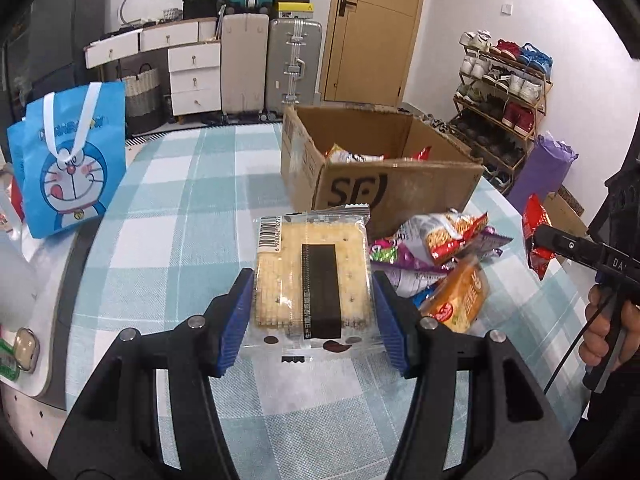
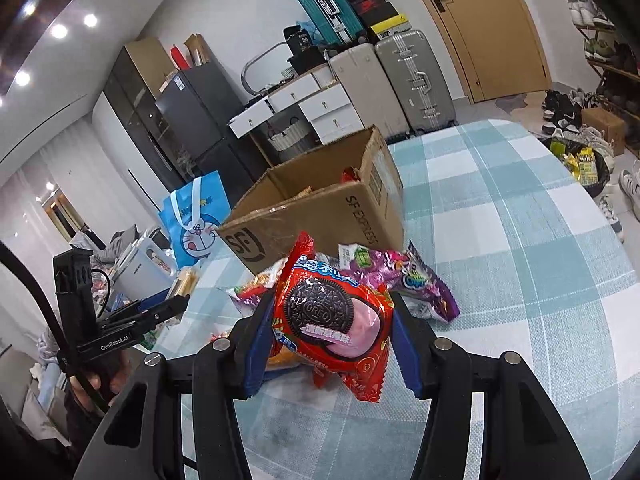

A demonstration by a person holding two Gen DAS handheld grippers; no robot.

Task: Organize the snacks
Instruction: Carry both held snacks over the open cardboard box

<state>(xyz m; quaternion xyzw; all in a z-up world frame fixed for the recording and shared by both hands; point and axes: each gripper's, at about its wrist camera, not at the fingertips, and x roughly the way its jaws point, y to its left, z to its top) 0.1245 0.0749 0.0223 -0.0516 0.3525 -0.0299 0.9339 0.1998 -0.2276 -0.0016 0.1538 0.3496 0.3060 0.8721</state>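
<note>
My left gripper is shut on a clear pack of crackers and holds it above the checked tablecloth. My right gripper is shut on a red Oreo packet; it also shows in the left wrist view at the right. An open SF cardboard box with snacks inside stands beyond both; in the right wrist view the box is just behind the Oreo packet. A pile of loose snack packets lies in front of the box, also seen in the right wrist view.
A blue Doraemon bag stands at the table's left edge. A white container and clutter sit near it. Suitcases, white drawers, a shoe rack and a door are beyond the table.
</note>
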